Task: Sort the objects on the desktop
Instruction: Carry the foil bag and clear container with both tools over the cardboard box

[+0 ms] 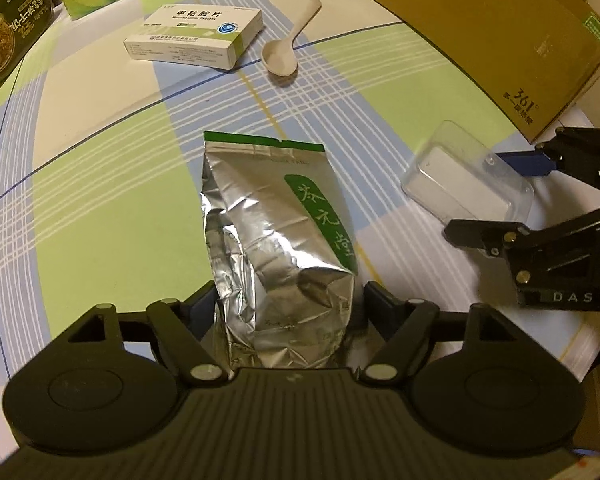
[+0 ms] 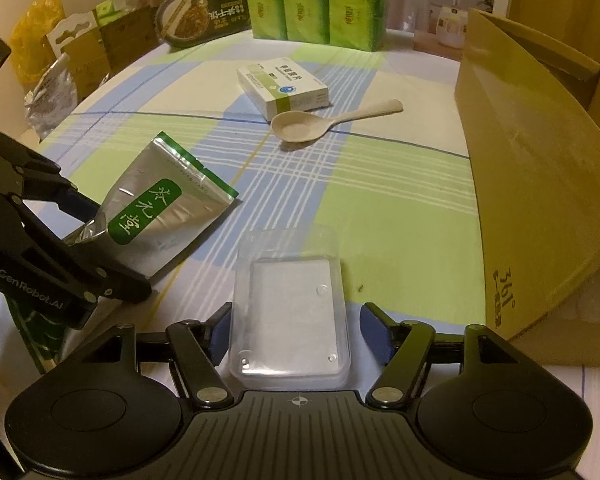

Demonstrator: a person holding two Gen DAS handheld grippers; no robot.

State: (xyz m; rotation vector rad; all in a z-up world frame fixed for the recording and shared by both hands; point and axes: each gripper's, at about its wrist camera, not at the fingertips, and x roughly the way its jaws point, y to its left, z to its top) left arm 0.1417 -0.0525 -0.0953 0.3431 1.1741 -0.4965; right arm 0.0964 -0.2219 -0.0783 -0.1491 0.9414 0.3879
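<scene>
No item is seen inside the cardboard box (image 2: 540, 184). The foil pouch (image 1: 276, 248) is straddled by the part-open left gripper (image 1: 286, 304), the clear plastic tray (image 2: 290, 312) by the part-open right gripper (image 2: 296, 320); contact cannot be confirmed. The medicine box (image 2: 286, 84) and spoon (image 2: 320, 122) remain unsorted on the table.

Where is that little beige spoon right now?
The spoon lies on the checked tablecloth just in front of the white medicine box, left of the big cardboard box, far beyond both grippers.
</scene>
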